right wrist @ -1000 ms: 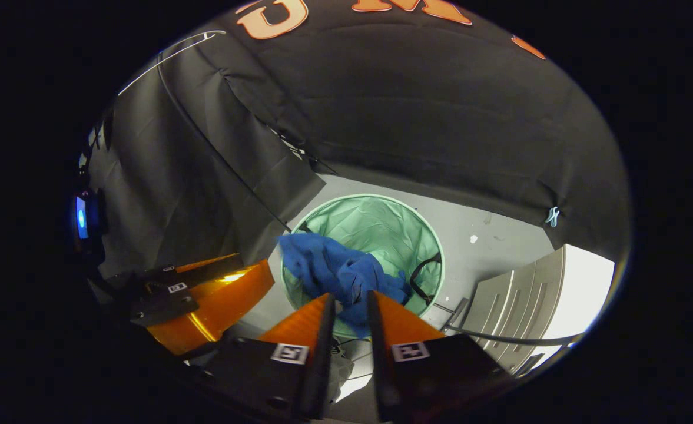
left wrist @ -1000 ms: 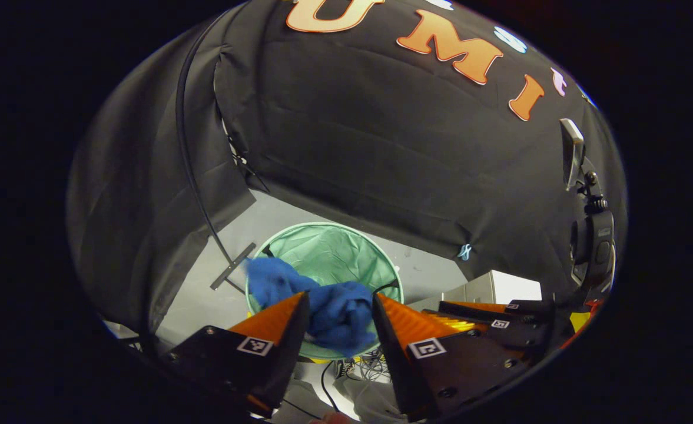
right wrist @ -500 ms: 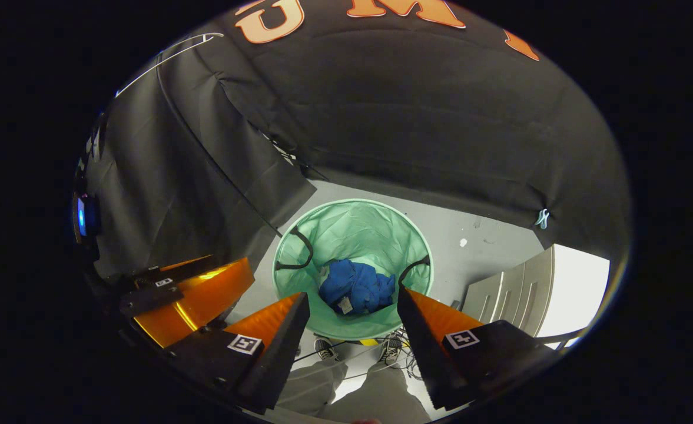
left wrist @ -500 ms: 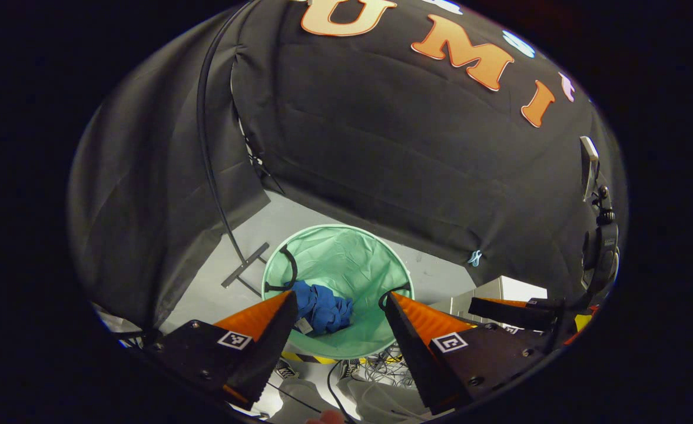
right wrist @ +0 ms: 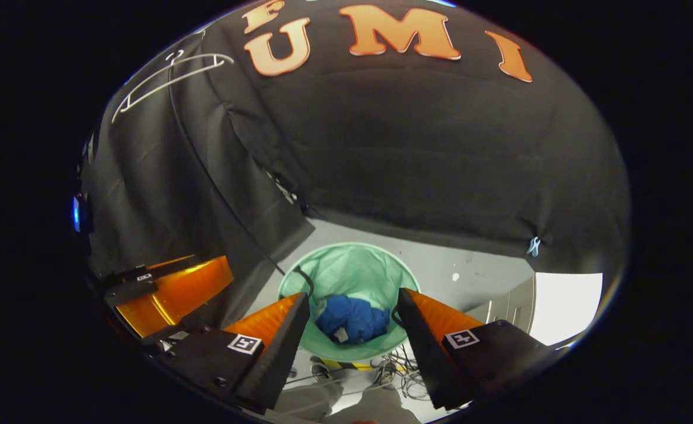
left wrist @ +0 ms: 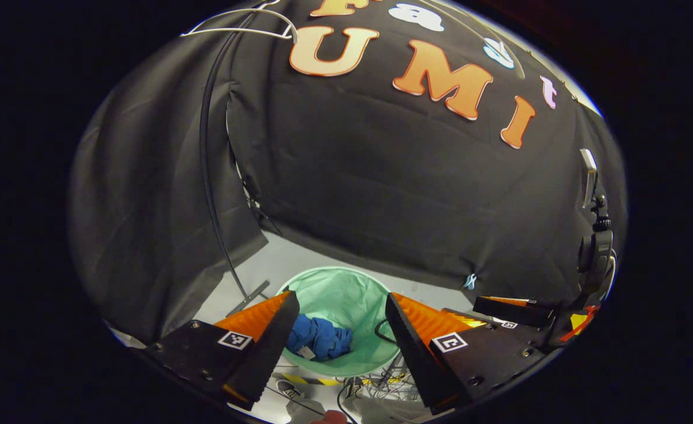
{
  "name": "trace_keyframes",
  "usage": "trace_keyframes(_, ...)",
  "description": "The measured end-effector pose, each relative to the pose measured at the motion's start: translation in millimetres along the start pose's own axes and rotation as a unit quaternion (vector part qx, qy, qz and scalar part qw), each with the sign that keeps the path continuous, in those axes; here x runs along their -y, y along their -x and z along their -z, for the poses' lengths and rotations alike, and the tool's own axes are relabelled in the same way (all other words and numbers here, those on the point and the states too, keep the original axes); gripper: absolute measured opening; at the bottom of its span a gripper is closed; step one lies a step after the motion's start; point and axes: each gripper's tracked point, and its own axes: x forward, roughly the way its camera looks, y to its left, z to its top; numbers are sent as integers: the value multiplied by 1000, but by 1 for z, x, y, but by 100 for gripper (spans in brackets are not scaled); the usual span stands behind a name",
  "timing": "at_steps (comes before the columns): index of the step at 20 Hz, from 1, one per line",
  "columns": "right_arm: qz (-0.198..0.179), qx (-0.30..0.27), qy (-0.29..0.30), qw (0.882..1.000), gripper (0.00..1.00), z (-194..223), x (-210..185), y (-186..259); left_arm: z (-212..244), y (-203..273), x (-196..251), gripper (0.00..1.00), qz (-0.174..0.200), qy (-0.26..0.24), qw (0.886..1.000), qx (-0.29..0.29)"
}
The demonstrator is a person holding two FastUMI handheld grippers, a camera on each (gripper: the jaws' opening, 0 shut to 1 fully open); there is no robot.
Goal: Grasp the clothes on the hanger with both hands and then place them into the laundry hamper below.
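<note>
In the left gripper view my left gripper (left wrist: 340, 303) hangs above the hamper (left wrist: 358, 288) with its jaws spread wide and nothing between them, and the clothes (left wrist: 318, 337) lie in a blue heap at the bottom of the green hamper, toward its near side. The right gripper (left wrist: 514, 312) sits off to the right at about the same height. High on the far left the hanger (left wrist: 237, 26) hangs bare on the wall. The risk I see here is low down — a black strap handle (left wrist: 381, 331) arcs over the hamper's near right rim, and if I dip again a fingertip could hook it and tip the light hamper. In the right gripper view my right gripper (right wrist: 353, 297) is likewise released, jaws apart and empty, with the clothes (right wrist: 352, 318) bunched in the hamper (right wrist: 352, 274) straight below. The left gripper (right wrist: 169, 291) is to the left, close beside mine, so a careless swing as I pull away could knock the two together. Loose cables (right wrist: 399, 368) lie on the floor just near the hamper, by the person's shoes — I judge them a snag or trip hazard if I step back blind.
</note>
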Motion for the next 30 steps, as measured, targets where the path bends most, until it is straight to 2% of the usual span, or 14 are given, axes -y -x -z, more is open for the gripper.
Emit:
trace_keyframes(3, 0, 67, 24, 997, 98, -46, 0, 24, -46, 18, 1, 96, -4, 0, 998, 60)
trace_keyframes(7, -15, 140, 24, 990, 97, -91, -7, 57, -98, 43, 4, 95, -7, 3, 991, 131)
trace_keyframes(12, -23, 215, 33, 976, 97, -141, -14, 109, -149, 68, 0, 94, -28, -18, 977, 211)
trace_keyframes(15, -6, 266, 65, 962, 97, -173, -10, 132, -171, 87, 0, 94, -39, -10, 969, 245)
trace_keyframes(16, -1, 281, 73, 957, 97, -179, -9, 140, -179, 94, 0, 94, -38, -3, 965, 260)
trace_keyframes(17, 0, 293, 75, 953, 97, -183, -9, 146, -187, 103, -2, 98, -38, 3, 960, 278)
trace_keyframes(19, -8, 315, 75, 946, 97, -194, -12, 160, -203, 121, -3, 89, -42, 3, 950, 308)
trace_keyframes(20, -11, 326, 74, 943, 97, -200, -12, 168, -211, 128, -4, 89, -47, 0, 947, 319)
trace_keyframes(23, -19, 356, 72, 931, 87, -216, -15, 189, -227, 145, -4, 89, -55, -10, 936, 348)
trace_keyframes(25, -18, 370, 79, 925, 87, -226, -19, 202, -232, 152, -5, 89, -60, -11, 931, 360)
trace_keyframes(29, -23, 385, 83, 919, 87, -230, -23, 217, -237, 163, -6, 98, -71, -11, 923, 377)
trace_keyframes(30, -26, 385, 81, 919, 87, -230, -22, 218, -238, 165, -6, 94, -75, -13, 922, 381)
